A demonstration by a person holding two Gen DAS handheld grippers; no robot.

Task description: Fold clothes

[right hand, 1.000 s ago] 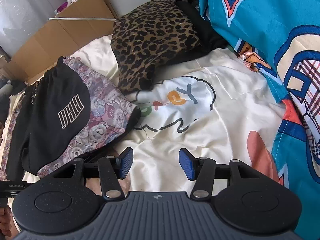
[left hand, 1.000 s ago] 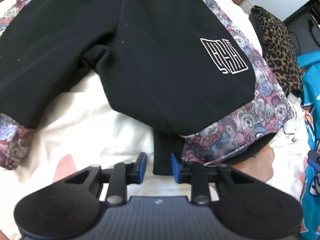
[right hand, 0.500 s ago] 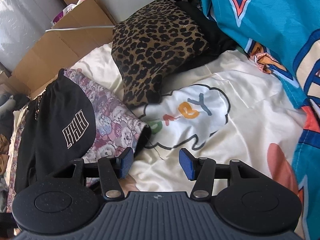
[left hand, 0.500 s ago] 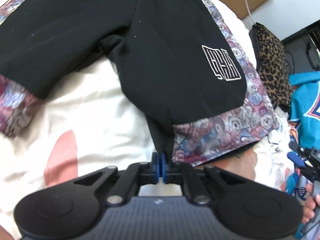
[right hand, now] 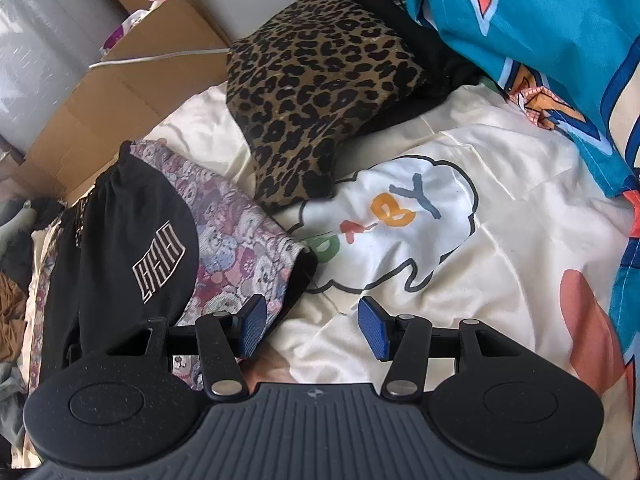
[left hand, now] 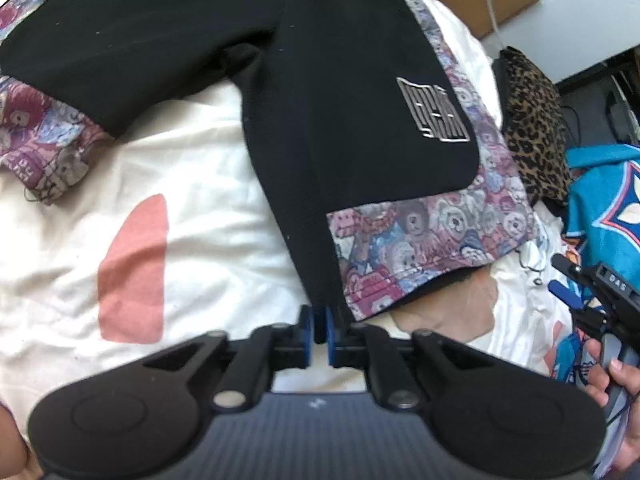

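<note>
My left hand-held gripper [left hand: 319,330], open a second ago, now pinches the hem of the shorts [left hand: 340,120] spread on the bed [left hand: 120,300]; my right hand-held gripper [right hand: 308,326] hovers wide beside them, ready for folding.

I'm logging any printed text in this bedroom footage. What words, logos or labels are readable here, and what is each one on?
"BABY", in coloured letters inside a cloud outline on the white bedsheet.
"OAS", small white letters on the right tongs body; possibly cut off.
A white outlined block-letter logo on the black shorts: too stylised to read.
</note>
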